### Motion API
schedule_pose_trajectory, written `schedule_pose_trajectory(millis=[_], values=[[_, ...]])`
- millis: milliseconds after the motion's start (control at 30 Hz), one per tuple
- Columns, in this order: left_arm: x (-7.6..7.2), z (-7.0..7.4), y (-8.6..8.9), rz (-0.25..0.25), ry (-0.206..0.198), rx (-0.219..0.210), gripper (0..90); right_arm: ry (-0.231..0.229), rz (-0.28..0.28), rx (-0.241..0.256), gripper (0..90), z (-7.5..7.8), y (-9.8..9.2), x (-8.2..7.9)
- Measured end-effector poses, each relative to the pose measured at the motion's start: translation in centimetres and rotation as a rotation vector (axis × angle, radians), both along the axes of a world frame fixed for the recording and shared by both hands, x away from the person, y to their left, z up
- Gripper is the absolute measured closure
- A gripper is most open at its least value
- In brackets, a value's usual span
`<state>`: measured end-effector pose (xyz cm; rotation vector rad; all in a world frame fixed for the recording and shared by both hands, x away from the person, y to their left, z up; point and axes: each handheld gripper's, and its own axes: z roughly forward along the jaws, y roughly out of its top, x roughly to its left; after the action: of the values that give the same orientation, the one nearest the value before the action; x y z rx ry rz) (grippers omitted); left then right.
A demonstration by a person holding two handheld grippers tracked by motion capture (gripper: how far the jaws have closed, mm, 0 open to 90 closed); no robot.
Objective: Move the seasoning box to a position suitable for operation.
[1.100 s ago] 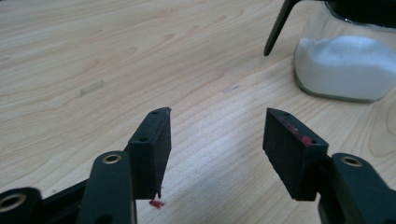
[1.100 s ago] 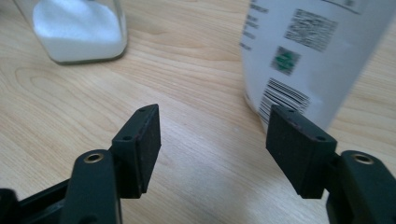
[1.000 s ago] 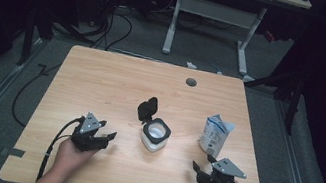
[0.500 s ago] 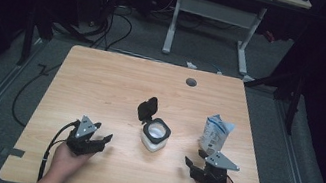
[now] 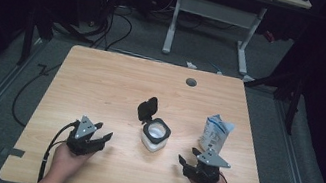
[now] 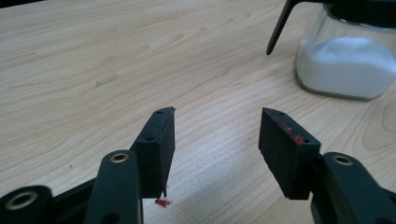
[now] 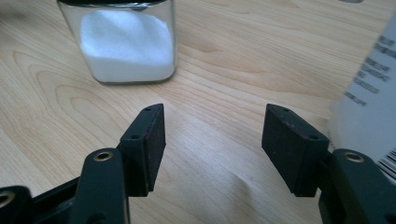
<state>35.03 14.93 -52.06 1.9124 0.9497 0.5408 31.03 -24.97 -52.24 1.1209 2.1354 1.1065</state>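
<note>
A square glass jar [image 5: 155, 136] of white powder stands mid-table, its black flip lid [image 5: 147, 109] hinged open and leaning back-left. A white and blue paper bag [image 5: 215, 133] stands upright to its right. My left gripper [image 5: 101, 134] rests near the front left, open and holding nothing; the jar [image 6: 347, 65] appears at the upper right of the left gripper view. My right gripper [image 5: 186, 163] sits near the front right, open too, with nothing between its jaws. In the right gripper view the jar [image 7: 125, 44] is ahead to the left and the bag [image 7: 369, 98] is close on the right.
The wooden table [image 5: 101, 85] has a round grey cable hole [image 5: 191, 82] near its back edge. Cables lie on the floor behind and left of the table, and a white desk frame [image 5: 213, 11] stands beyond it. Red marks show on the left gripper's pads [image 6: 292, 135].
Both hands have drifted slightly inward toward the jar; the right gripper has moved left, away from the table's right edge. Both jaws stay open.
</note>
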Motion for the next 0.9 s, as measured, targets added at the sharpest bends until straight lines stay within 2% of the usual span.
schedule_pose_trajectory(millis=[300, 567, 800, 900], values=[[0.0, 0.2, -0.3, 0.010, 0.034, -0.019, 49.7, -0.019, 0.026, 0.006, 47.3, 0.5, 0.8, 0.3], [0.1, 0.4, -0.5, 0.003, 0.043, -0.044, 50.8, -0.020, 0.032, 0.015, 47.7, 0.9, 1.0, 0.6], [0.2, 0.2, -1.0, -0.005, 0.044, -0.030, 47.4, -0.025, 0.017, 0.017, 44.7, 1.0, 0.9, 0.7], [0.3, 0.3, -1.1, -0.009, 0.052, -0.034, 49.5, -0.022, 0.019, 0.016, 44.6, 1.0, 0.8, 0.7]])
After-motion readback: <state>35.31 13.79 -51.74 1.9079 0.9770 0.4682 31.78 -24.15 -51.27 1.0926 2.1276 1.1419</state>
